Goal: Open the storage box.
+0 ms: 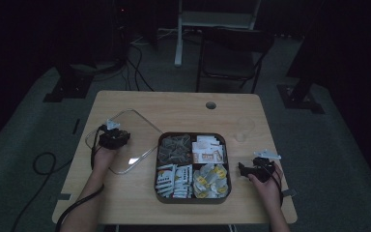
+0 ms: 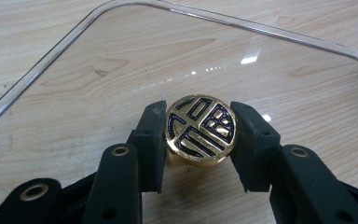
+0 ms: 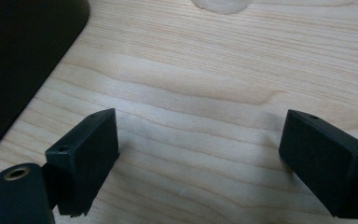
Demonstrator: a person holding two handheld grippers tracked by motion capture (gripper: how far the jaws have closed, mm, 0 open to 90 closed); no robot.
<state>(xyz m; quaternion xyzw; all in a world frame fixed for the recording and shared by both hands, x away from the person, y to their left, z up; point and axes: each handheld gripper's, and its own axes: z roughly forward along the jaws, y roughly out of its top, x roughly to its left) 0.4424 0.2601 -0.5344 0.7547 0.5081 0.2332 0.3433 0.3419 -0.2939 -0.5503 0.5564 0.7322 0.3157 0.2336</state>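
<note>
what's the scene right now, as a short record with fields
left gripper: shut on the gold knob of the clear lid
clear lid: lies on the table, left of the tray
right gripper: open, nothing between its jaws, over bare table right of the tray
tray: dark, four compartments, uncovered, filled with packets
clear cup: stands on the table beyond the right gripper
</note>
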